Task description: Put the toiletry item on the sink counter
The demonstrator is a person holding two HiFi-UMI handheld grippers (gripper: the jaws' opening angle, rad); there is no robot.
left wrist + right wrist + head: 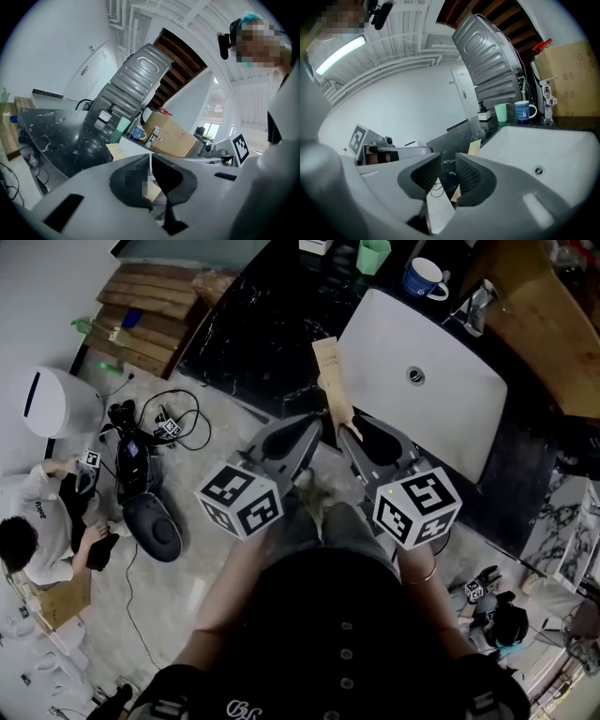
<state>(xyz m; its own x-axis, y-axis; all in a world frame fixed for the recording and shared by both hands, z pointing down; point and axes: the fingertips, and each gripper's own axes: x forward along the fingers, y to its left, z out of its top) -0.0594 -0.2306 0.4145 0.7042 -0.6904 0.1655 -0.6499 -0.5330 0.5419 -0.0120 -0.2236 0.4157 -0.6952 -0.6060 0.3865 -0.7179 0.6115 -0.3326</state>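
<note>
The toiletry item is a slim tan box that sticks up over the edge of the black marble sink counter, beside the white basin. Its lower end runs down between my two grippers. My left gripper has its jaws drawn together on the box; in the left gripper view tan card shows in the narrow slit and the box's far end pokes out beyond. My right gripper stands with a gap between its pads; the box's edge lies along one pad only.
A blue mug, a green cup and the tap stand behind the basin. A person sits on the floor at left among cables and a white appliance. Wooden slats lie at the far left.
</note>
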